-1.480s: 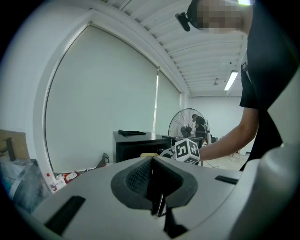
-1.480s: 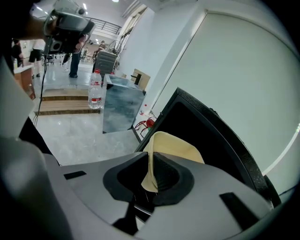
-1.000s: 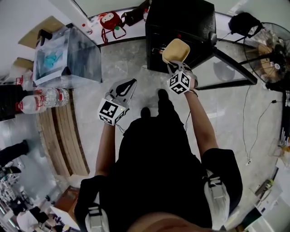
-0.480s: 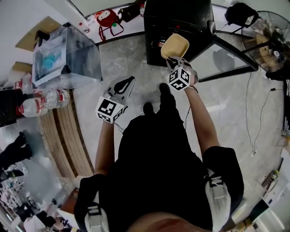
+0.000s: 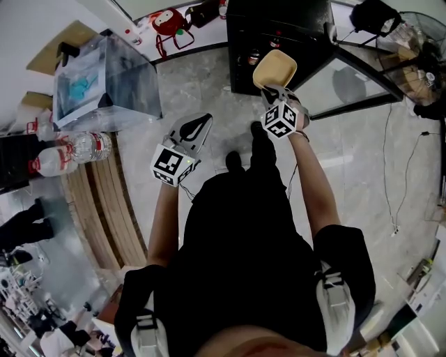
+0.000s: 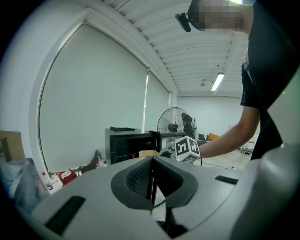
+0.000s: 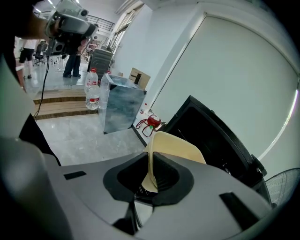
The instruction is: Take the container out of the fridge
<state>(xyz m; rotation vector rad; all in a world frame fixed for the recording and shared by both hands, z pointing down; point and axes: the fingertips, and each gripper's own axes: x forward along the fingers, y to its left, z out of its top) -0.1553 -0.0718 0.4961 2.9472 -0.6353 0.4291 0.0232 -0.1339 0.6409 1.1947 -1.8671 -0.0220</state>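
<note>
My right gripper (image 5: 276,89) is shut on the rim of a pale yellow container (image 5: 274,71), held in the air just in front of the small black fridge (image 5: 279,28). The fridge's glass door (image 5: 348,87) stands swung open to the right. In the right gripper view the container (image 7: 178,149) sticks up from between the jaws, its wall pinched by them, with the fridge (image 7: 215,140) behind it. My left gripper (image 5: 196,130) is shut and empty, held lower and to the left over the floor. Its closed jaws (image 6: 151,180) point toward the fridge (image 6: 129,145).
A clear plastic box (image 5: 104,80) stands at the left, with water bottles (image 5: 70,150) and wooden steps (image 5: 104,209) near it. A red bag (image 5: 171,21) lies by the wall. A floor fan (image 5: 411,63) stands right of the fridge door. A cable (image 5: 390,174) trails across the floor.
The right gripper and container have stayed by the fridge mouth, shifting slightly right and up in view. The left gripper has barely moved.
</note>
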